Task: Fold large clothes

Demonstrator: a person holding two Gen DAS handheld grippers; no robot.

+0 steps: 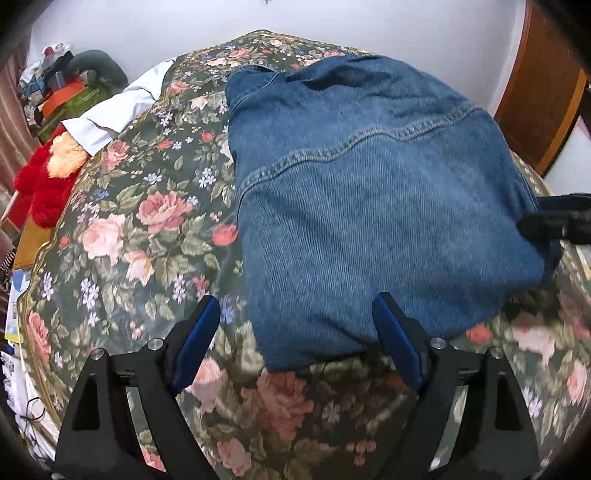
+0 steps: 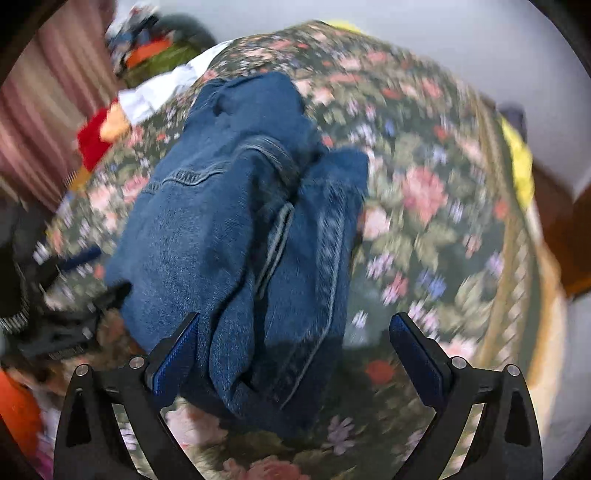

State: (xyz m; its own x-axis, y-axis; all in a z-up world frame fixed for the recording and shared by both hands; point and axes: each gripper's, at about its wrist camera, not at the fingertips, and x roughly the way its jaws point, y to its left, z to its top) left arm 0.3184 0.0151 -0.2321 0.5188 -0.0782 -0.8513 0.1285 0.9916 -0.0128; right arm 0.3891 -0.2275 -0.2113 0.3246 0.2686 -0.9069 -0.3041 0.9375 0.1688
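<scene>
Both hand-held grippers, left (image 1: pixel 295 332) and right (image 2: pixel 295 347), gape wide, empty. Folded denim jacket (image 1: pixel 376 206) lies on floral bedspread (image 1: pixel 140 229) (clutter pile (image 1: pixel 55 85) by white wall (image 1: pixel 406 26)).

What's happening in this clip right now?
A person with a handheld gripper in each hand is folding a blue denim garment on a floral bedspread. The garment lies bunched into a partly folded bundle. The left gripper and the right gripper both have open jaws and hold nothing, each poised at the garment's near edge. The right view is motion-blurred.
</scene>
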